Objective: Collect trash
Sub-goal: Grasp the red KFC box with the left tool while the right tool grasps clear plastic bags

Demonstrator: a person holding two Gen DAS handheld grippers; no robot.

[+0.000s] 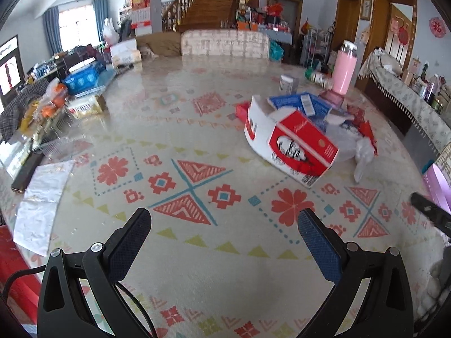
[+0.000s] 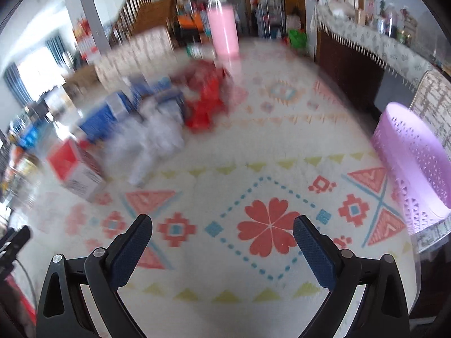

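I hold both grippers, left gripper (image 1: 224,221) and right gripper (image 2: 222,226), spread and empty; next, approach the trash pile (image 1: 298,132) for the purple basket (image 2: 414,155).

- My left gripper (image 1: 224,222): trash pile (image 1: 304,129) ahead-right on table (image 1: 197,118), bottle (image 1: 344,67) behind it.
- My right gripper (image 2: 222,228): basket (image 2: 411,163) far right, pile ahead-left.

Home living-dining room: patterned tablecloth (image 1: 197,129) on large table, wooden staircase (image 1: 208,8), curtained window (image 1: 76,25), sofa (image 1: 225,43), cluttered sideboard (image 1: 408,93).
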